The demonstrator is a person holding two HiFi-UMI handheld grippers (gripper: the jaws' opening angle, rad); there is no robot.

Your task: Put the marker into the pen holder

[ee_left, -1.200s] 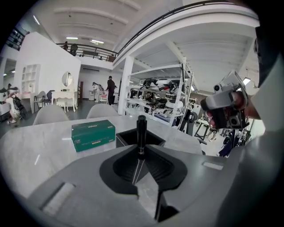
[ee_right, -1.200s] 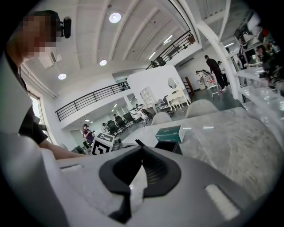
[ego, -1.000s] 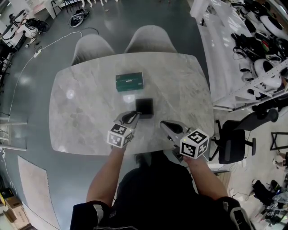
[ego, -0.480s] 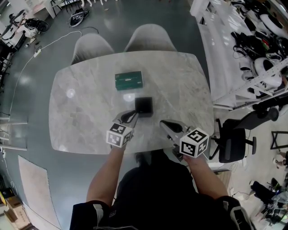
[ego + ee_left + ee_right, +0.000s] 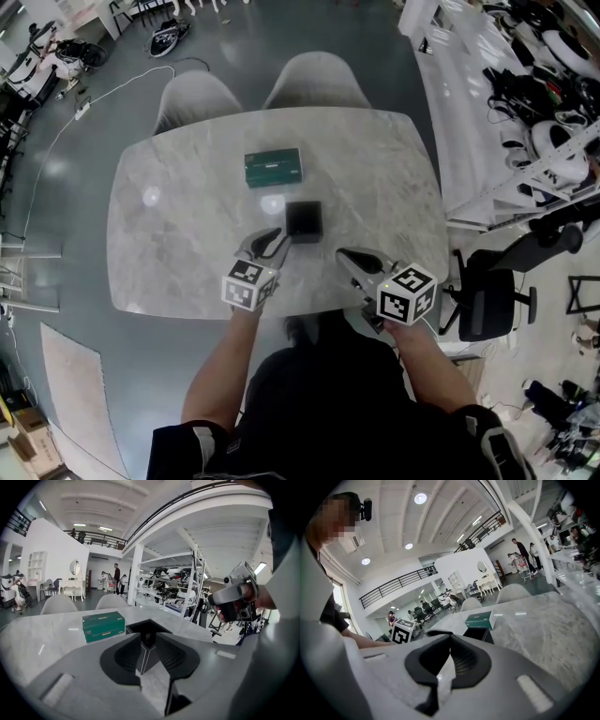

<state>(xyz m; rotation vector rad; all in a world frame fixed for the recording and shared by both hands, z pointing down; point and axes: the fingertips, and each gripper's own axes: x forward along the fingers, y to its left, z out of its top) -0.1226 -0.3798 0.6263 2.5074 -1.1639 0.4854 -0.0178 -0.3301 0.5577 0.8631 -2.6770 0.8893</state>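
Observation:
A black square pen holder (image 5: 303, 219) stands on the marble table (image 5: 178, 234), just beyond my left gripper (image 5: 274, 240). In the left gripper view the holder (image 5: 149, 629) shows through the narrow gap between the jaws of the left gripper (image 5: 148, 638), which is slightly open and holds nothing. Something small and dark sits in the holder's mouth, but I cannot tell what it is. My right gripper (image 5: 349, 256) hovers near the table's front edge, to the right of the holder. Its jaws (image 5: 450, 639) meet at the tips, with nothing between them. No marker is plainly visible.
A green box (image 5: 273, 167) lies behind the holder, toward the far side of the table. Two grey chairs (image 5: 314, 80) stand at the far edge. A black office chair (image 5: 487, 300) and cluttered shelving (image 5: 525, 103) are to the right of the table.

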